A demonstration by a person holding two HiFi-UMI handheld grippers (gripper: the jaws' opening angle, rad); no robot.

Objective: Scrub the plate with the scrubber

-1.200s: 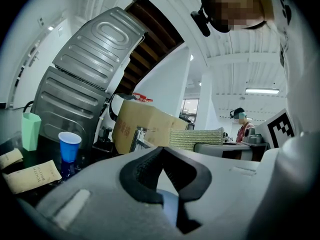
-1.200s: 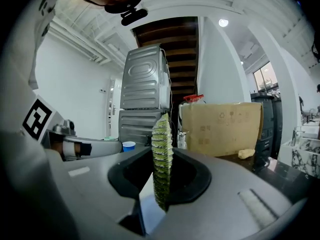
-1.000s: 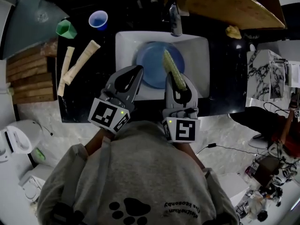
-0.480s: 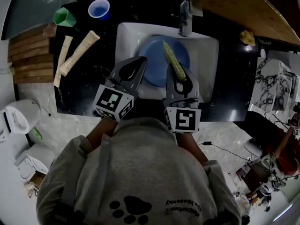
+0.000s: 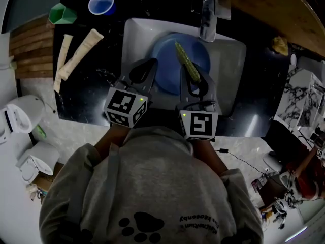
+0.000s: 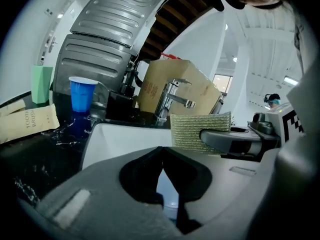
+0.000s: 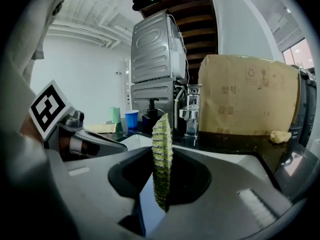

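A blue plate point(image 5: 172, 60) lies in the white sink point(image 5: 231, 80). My right gripper point(image 5: 193, 80) is shut on a flat green-yellow scrubber point(image 5: 186, 61), which stands on edge above the plate; between the jaws it shows as a thin upright strip point(image 7: 162, 159). My left gripper point(image 5: 143, 72) hovers at the plate's left rim, shut with nothing between its jaws point(image 6: 161, 166). From the left gripper view the scrubber point(image 6: 197, 131) shows broadside, pinched in the right gripper's finger point(image 6: 232, 140).
A faucet point(image 5: 208, 17) stands behind the sink. On the black counter point(image 5: 96, 85) to the left lie two toothbrush packets point(image 5: 76, 55), a blue cup point(image 5: 100, 3) and a green cup point(image 5: 63, 14). A cardboard box point(image 7: 245, 96) sits at the right rear.
Both grippers have drawn slightly forward over the sink while the head camera shifted. The scrubber stays clamped in the right gripper; the left stays shut.
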